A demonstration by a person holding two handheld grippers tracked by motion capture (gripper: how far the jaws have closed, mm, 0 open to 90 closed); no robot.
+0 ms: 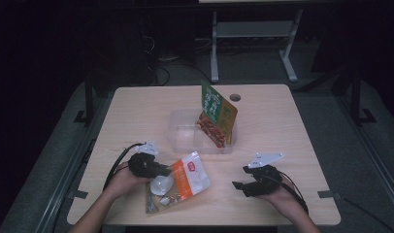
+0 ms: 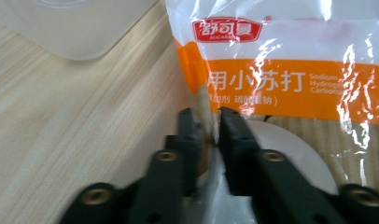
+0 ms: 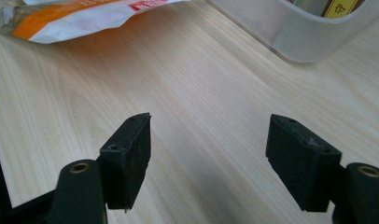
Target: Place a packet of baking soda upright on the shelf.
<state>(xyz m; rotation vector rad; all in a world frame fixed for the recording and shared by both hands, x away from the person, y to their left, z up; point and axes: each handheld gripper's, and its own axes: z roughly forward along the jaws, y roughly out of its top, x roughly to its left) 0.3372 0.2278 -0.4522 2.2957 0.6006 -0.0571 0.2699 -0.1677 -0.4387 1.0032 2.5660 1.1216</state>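
Note:
A white and orange pouch (image 1: 185,177) with Chinese print lies flat on the table's near left part. My left gripper (image 1: 162,171) is shut on the pouch's left edge; in the left gripper view the pouch (image 2: 281,70) has its side seam pinched between the black pads (image 2: 234,133) of the gripper (image 2: 210,128). My right gripper (image 1: 238,185) rests open over bare wood at the near right, nothing between its fingers (image 3: 131,154), and the pouch (image 3: 80,16) lies beyond it. A clear plastic bin (image 1: 185,132) at mid-table holds an upright green and orange packet (image 1: 217,116).
The wooden table (image 1: 277,121) has a round hole (image 1: 235,97) near its far edge. The bin's corner (image 3: 309,32) rises at the top right of the right gripper view. A white metal stand (image 1: 253,34) is on the floor beyond the table.

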